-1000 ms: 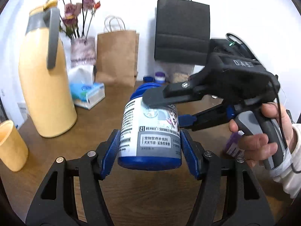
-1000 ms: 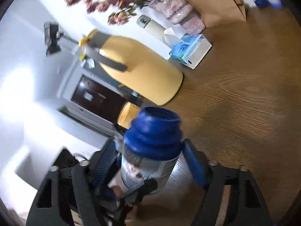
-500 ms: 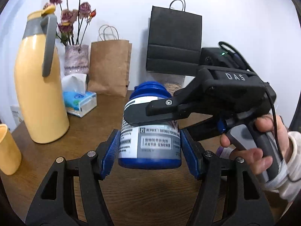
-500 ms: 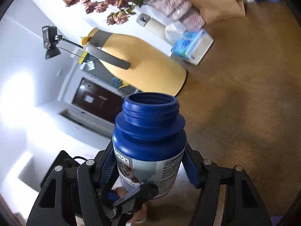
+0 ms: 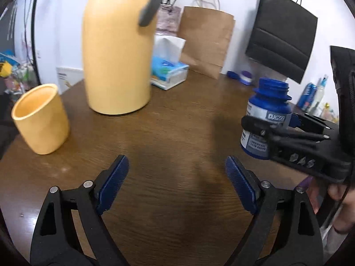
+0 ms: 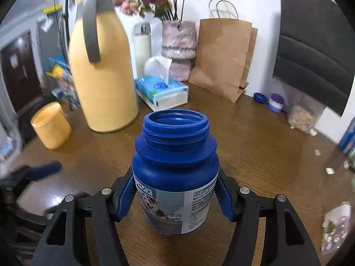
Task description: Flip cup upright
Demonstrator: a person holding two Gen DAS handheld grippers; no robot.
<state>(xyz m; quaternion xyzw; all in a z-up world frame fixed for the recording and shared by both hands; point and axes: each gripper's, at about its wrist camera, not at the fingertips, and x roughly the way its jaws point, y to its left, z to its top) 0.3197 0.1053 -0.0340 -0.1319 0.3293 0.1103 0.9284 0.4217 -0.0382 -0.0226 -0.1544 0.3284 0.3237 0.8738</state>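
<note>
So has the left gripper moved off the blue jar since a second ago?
Yes. The left gripper has let go and swung left: the yellow jug now sits ahead, the blue jar far right in the right gripper.

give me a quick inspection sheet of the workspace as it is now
surface: brown wooden table, crumbs on its right side
job's things: blue jar upright, mouth open, no lid on it
clutter: yellow jug, yellow cup, tissue box, vase of flowers, brown paper bag, black bag, white flask
grippers: right gripper shut on the blue jar; left gripper open, nothing between its fingers
cables: dark cable along the wall at left
surroundings: white wall, dark door at left
</note>
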